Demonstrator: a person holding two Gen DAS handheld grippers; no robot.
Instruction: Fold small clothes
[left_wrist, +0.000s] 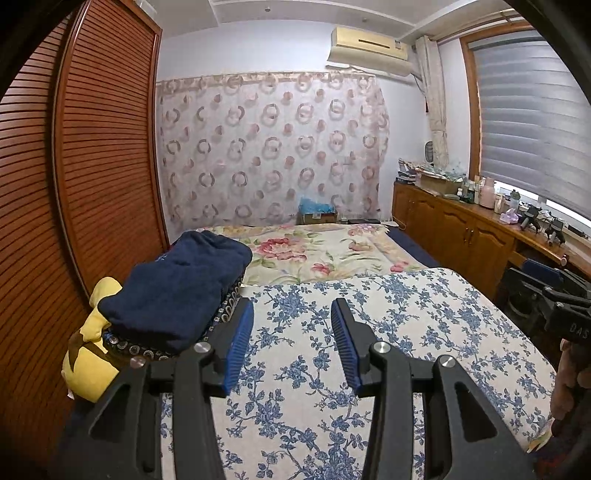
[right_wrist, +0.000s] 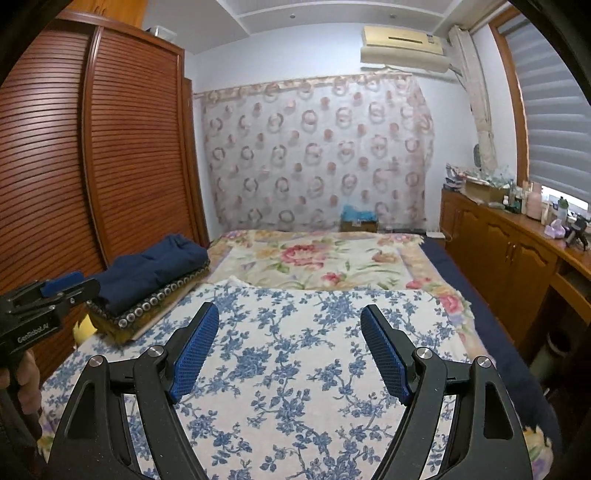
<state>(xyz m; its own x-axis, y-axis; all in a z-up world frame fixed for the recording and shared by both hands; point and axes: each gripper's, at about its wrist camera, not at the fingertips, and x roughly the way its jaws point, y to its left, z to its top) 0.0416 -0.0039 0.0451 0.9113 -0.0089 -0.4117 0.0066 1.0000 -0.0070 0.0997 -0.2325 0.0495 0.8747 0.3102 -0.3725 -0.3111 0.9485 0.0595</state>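
Bed (left_wrist: 332, 251) fills most of the room ahead of both sets of fingers, dressed in a pink-flowered cover, with a blue-and-white floral cloth (left_wrist: 369, 332) spread flat over its near end, directly beneath and beyond the fingers. Louvred wooden wardrobe (left_wrist: 107, 147) stands tall to the left of the fingers, and a patterned curtain (left_wrist: 269, 147) hangs across the far wall past the bed. A wooden worktop (left_wrist: 461, 221) with cupboard doors runs along the right side under the window blind (left_wrist: 528, 110), crowded with bottles and boxes.

The pile of folded clothes (left_wrist: 173, 291) sits on the bed just left of the left gripper's fingers, its edge close beside the left fingertip: a dark navy garment (right_wrist: 155, 269) lies on top, over a dark patterned piece with pale rings along its edge. A yellow garment (left_wrist: 88, 350) bulges out beside the pile, further left.

The left gripper (left_wrist: 291, 310) hovers over the floral cloth with its blue-padded fingers spread wide and nothing between them. The right gripper (right_wrist: 290, 314) hangs over the same cloth, its fingers wide apart too and empty. Each gripper shows at the edge of the other's view, with a bit of the holding hand (right_wrist: 22, 380) below it.
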